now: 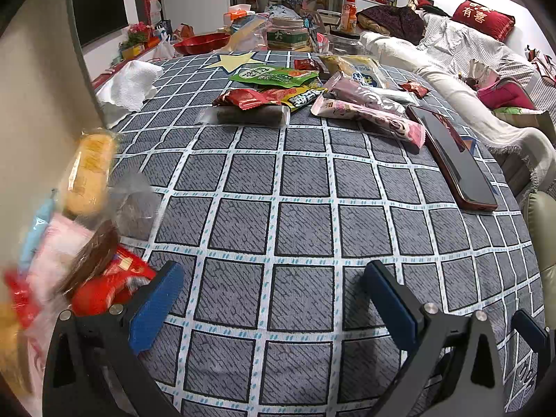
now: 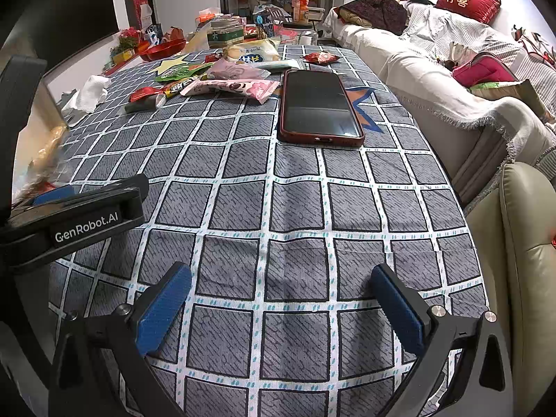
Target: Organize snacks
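Covering table, checked cloth (image 2: 278, 208), sofa (image 2: 434, 69) beside

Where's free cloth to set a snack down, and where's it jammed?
Free: the checked cloth between both open grippers, left and right, and the phone; also between the tissue and the clear-wrapped dark bar. Crowded: the far snack pile and the container at left.

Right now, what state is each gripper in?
Left gripper: open, holding nothing.
Right gripper: open, holding nothing.
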{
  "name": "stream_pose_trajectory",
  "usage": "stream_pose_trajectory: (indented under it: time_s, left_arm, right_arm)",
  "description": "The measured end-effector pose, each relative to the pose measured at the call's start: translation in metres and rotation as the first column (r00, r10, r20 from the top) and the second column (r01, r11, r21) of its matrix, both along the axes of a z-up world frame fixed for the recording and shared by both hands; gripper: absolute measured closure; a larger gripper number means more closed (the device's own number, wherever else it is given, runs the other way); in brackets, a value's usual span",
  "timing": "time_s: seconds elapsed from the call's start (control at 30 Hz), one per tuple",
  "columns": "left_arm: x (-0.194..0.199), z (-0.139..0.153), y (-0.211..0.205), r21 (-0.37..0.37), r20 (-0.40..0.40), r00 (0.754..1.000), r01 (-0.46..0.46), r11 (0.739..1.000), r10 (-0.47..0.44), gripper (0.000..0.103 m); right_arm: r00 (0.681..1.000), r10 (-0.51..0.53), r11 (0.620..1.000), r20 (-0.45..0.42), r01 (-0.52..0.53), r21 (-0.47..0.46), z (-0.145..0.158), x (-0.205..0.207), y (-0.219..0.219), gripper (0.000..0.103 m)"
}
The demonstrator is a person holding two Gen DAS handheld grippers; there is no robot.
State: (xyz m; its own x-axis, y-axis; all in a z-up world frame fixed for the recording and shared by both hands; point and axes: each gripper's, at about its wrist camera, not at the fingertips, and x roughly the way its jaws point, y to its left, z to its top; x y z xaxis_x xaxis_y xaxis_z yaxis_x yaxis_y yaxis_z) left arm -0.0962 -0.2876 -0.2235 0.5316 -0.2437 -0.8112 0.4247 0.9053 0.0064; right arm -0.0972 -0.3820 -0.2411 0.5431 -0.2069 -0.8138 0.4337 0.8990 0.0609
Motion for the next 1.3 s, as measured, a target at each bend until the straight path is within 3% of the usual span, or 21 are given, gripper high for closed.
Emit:
stream_pose_trajectory:
  time_s: [1.3]
  left_arm:
    - [-0.0019, 0.0024, 0.0006, 0.004, 0.008, 1.000, -0.005, 1.000, 0.005, 0.000]
  right_arm:
    - [1.000, 0.000, 1.000, 0.001, 0.000, 0.000, -0.0001, -0.0003, 0.0000, 0.000]
